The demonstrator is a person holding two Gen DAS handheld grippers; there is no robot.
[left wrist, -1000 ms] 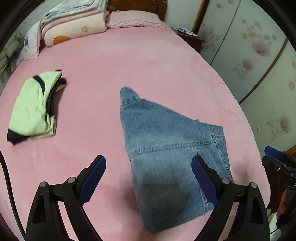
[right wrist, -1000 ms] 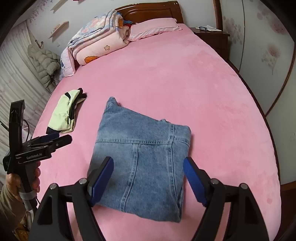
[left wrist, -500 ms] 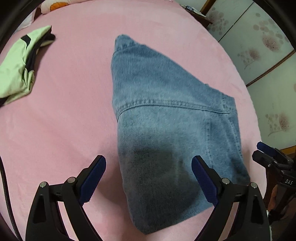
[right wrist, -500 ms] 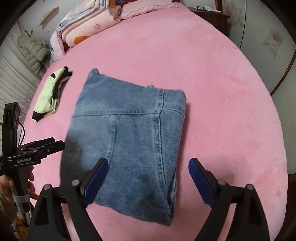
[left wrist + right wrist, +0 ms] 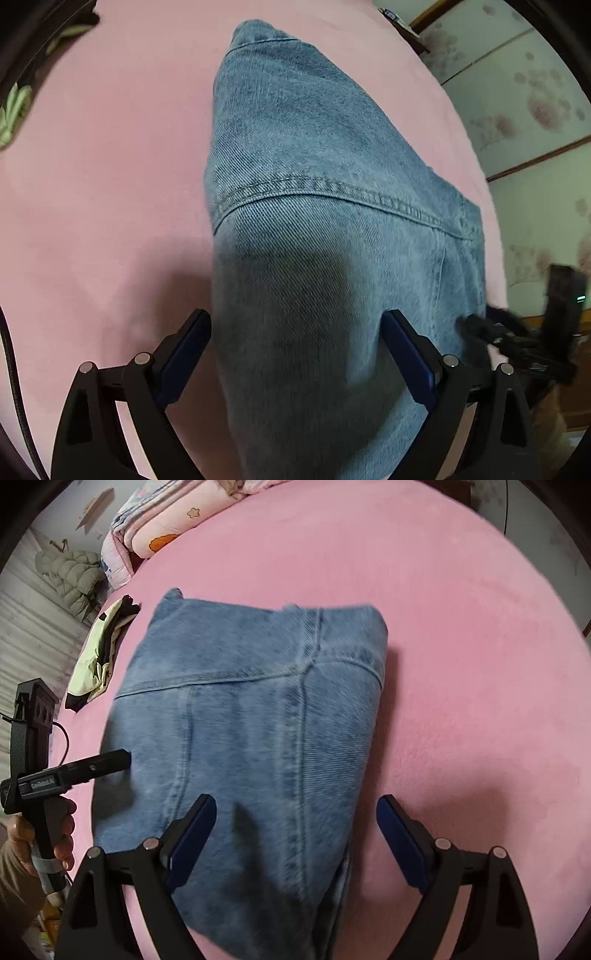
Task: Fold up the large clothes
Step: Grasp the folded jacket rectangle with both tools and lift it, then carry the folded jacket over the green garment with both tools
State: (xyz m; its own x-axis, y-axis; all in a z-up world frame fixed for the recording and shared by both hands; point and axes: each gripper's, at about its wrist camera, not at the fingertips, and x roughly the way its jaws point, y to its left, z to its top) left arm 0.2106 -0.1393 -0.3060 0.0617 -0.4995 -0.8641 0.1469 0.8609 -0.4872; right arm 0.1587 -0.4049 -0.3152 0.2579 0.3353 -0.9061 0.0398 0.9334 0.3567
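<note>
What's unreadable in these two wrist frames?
- Near edge of the folded jeans: cut off by the frame bottom and the left gripper, left wrist view.
- Right gripper as seen from the left wrist: motion-blurred, jaw state unreadable there.
- Yellow-green garment: mostly cropped by the lens rim in the left wrist view.
- Layers inside the jeans: hidden by the top layer.

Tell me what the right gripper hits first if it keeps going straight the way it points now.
Most likely the folded jeans: the right gripper is open and points at their right side, near the fold edge. Depth is unclear, but nothing shows between them.
</note>
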